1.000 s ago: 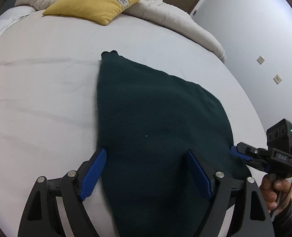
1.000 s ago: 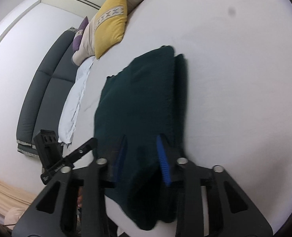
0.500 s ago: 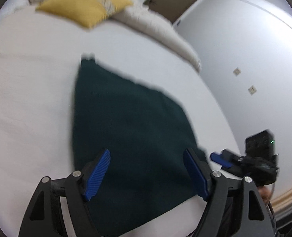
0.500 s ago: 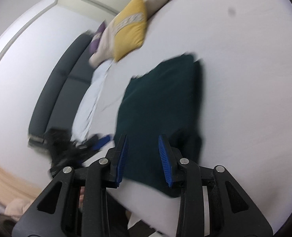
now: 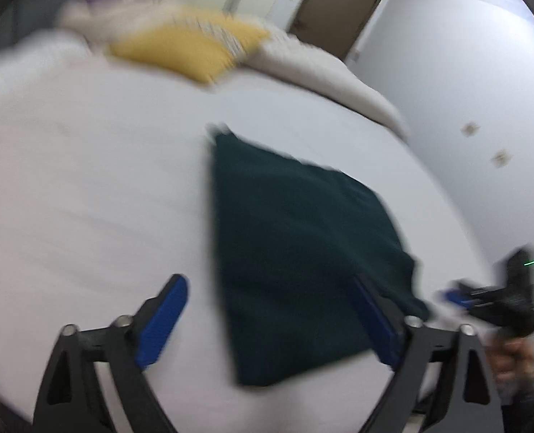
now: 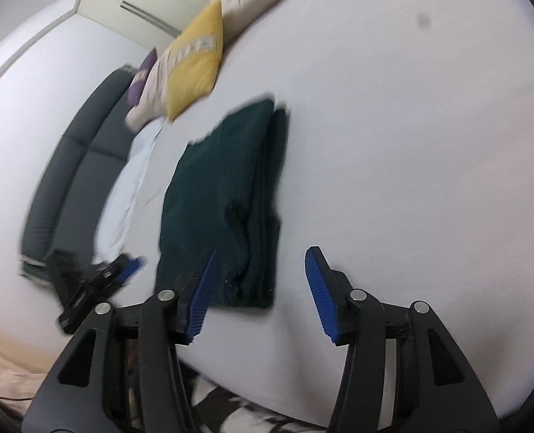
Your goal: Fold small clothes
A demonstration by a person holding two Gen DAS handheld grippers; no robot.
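A dark green garment (image 5: 295, 245) lies folded flat on the white bed sheet (image 5: 86, 180); its stacked fold edges show in the right wrist view (image 6: 223, 187). My left gripper (image 5: 267, 288) hovers above its near end, jaws opening wide, nothing pressed between the pads. My right gripper (image 6: 261, 256) hangs over the near right corner, jaws opening, and the cloth lies loose below them. Each gripper shows in the other's view: the right gripper (image 5: 458, 296) in a hand (image 5: 515, 357), and the left gripper (image 6: 129, 265) at the bed's edge.
A yellow pillow (image 5: 180, 50) and a beige duvet (image 5: 321, 72) lie at the far end of the bed. A dark grey padded headboard (image 6: 68, 166) runs along the left. A brown door (image 5: 335, 3) and a pale wall stand beyond. Bare sheet (image 6: 411, 144) spreads to the right.
Both grippers have drawn back and up from the garment. The right one has let go of the folded edge and spread its jaws; the left has widened further. The garment stays flat.
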